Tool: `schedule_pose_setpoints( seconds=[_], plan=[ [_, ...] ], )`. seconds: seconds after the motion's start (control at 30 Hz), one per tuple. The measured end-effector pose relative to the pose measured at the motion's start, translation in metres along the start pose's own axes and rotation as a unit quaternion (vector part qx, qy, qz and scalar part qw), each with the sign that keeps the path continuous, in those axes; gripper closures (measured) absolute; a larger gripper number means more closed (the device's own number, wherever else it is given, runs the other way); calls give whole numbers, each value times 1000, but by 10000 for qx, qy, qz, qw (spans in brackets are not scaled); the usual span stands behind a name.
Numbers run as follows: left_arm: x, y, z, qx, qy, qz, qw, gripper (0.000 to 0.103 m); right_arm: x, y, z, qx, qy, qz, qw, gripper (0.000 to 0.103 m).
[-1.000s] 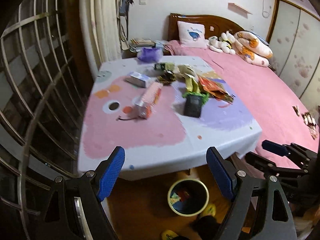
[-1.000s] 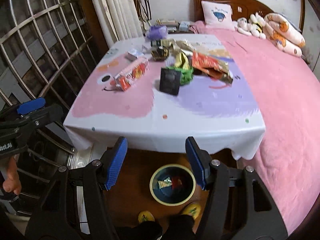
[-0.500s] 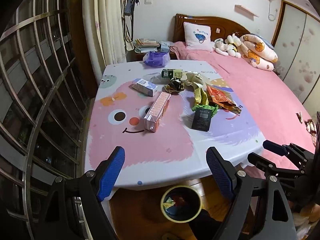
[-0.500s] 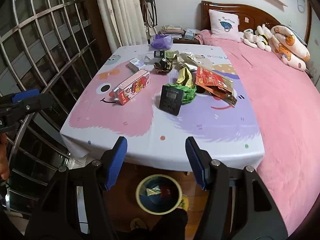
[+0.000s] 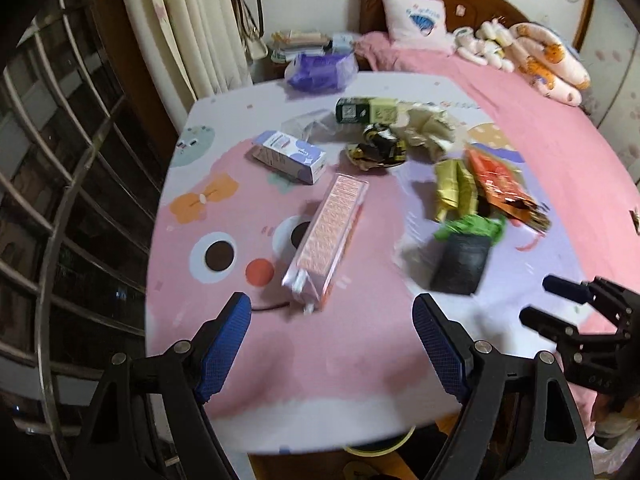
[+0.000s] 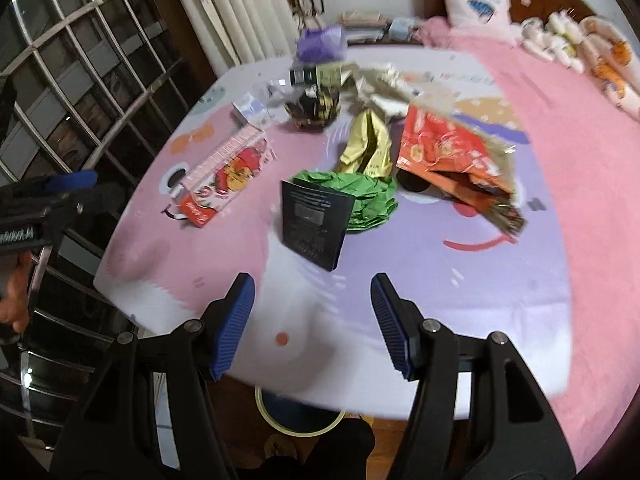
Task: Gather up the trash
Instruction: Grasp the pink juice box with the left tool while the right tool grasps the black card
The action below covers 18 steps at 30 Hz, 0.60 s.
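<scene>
Carton (image 5: 329, 236) flat on tablecloth (image 5: 240, 360), long axis toward headboard (image 5: 472, 4).

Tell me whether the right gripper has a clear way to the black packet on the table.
Probably yes: the right gripper is open, the black packet lies just ahead, and only bare tablecloth lies between them.

we see carton (image 5: 330, 236) left of packet (image 5: 460, 264) | both on table (image 5: 360, 368) | bin (image 6: 298, 420) under near edge

Warm indoor light, motion blur throughout, fisheye-bent dark edges.
</scene>
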<state>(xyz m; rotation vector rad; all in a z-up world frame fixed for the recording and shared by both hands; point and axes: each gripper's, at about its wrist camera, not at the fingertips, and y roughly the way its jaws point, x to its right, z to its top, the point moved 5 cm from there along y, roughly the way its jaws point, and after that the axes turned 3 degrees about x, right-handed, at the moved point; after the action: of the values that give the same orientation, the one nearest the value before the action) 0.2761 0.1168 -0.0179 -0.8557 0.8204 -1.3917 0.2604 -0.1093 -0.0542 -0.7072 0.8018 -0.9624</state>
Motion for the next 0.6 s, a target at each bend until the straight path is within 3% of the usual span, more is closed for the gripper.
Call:
schedule_pose_setpoints(
  seconds=[0.23, 0.37, 0.6],
  plan=[
    [-12, 90, 31, -524, -107, 63, 9986, 18, 23, 79, 13, -532, -86, 485, 9974, 48],
    [-14, 124, 35, -740, -67, 99, 9972, 19, 22, 102, 23, -604, -180, 755, 9952, 58],
    [-19, 164, 38, -1085, -329, 0, 9936, 31, 11, 119, 51, -520, -255, 1259, 9904, 84]
  ],
)
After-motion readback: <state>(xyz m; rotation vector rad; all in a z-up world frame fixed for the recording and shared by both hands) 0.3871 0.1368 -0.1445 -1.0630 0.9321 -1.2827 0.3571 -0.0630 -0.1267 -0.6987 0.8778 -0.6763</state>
